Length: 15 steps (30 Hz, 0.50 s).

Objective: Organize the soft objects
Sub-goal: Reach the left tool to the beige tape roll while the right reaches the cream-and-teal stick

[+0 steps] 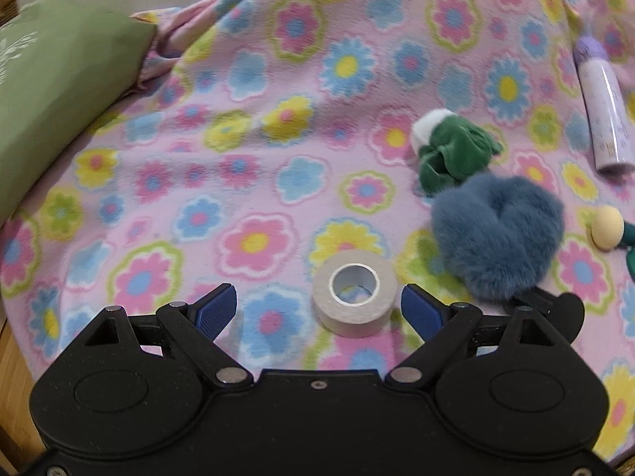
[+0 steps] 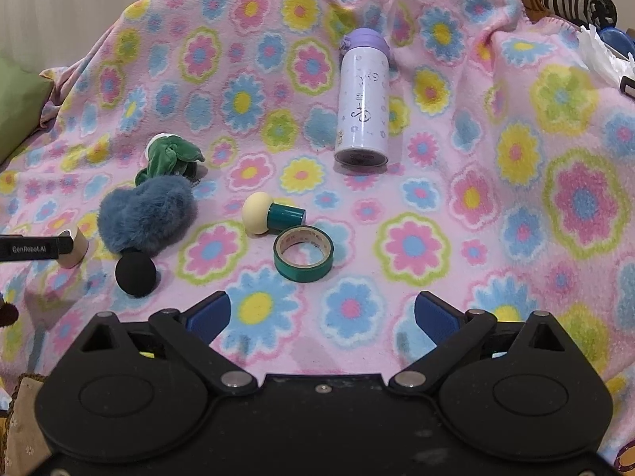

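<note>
Left gripper (image 1: 319,305) we see spread wide, empty, beige tape roll (image 1: 354,291) between its pads, untouched. Right of the roll: blue fluffy scrunchie (image 1: 498,234), green plush (image 1: 452,152) behind it. Right gripper (image 2: 319,317) also spread, empty.

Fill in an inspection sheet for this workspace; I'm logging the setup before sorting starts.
Surface: floral fleece blanket, rumpled.
Job's things: blue furry scrunchie touching green velvet scrunchie; black sponge ball; cream-headed sponge applicator.
Clutter: beige tape roll, green tape roll, lilac bottle lying down.
Grippers: left gripper open, beige roll between its fingers, untouched; right gripper open, empty.
Cables: nothing seen.
Surroundings: green cushion.
</note>
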Each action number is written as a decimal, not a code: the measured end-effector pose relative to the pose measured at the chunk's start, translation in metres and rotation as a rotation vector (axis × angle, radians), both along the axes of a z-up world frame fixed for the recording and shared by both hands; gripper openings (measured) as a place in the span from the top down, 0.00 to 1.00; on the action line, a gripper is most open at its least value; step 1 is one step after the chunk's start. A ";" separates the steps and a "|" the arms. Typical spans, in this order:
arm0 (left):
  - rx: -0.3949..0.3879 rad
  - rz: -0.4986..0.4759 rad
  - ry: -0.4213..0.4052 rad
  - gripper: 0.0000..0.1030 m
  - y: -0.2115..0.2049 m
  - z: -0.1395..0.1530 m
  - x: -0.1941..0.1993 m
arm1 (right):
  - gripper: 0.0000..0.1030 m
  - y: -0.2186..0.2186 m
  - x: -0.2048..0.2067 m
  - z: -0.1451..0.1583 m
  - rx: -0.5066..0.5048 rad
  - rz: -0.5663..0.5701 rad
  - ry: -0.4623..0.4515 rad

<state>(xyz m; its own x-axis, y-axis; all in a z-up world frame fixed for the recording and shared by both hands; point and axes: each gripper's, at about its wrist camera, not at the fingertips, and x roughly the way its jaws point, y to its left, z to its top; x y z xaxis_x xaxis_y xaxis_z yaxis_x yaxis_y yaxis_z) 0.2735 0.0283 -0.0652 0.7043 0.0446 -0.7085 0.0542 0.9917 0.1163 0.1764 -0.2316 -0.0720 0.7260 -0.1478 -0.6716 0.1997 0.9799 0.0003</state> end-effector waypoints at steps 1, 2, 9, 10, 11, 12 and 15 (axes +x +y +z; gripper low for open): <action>0.003 -0.009 0.007 0.15 -0.001 -0.002 0.002 | 0.01 0.000 0.001 0.001 -0.006 -0.004 -0.001; 0.006 -0.016 0.015 0.15 -0.003 -0.005 0.004 | 0.01 -0.001 0.002 0.002 -0.010 -0.007 -0.004; 0.026 -0.032 0.038 0.14 -0.007 -0.018 0.015 | 0.01 -0.011 0.012 0.012 0.013 -0.022 -0.009; 0.022 -0.033 0.037 0.14 -0.006 -0.019 0.016 | 0.01 -0.013 0.015 0.013 0.025 -0.021 -0.006; 0.019 -0.034 0.036 0.14 -0.006 -0.019 0.017 | 0.01 -0.014 0.017 0.014 0.035 -0.020 -0.005; 0.017 -0.035 0.035 0.14 -0.006 -0.020 0.018 | 0.01 -0.015 0.019 0.015 0.045 -0.022 -0.006; 0.013 -0.031 0.029 0.09 -0.005 -0.022 0.021 | 0.01 -0.016 0.026 0.017 0.067 -0.020 -0.008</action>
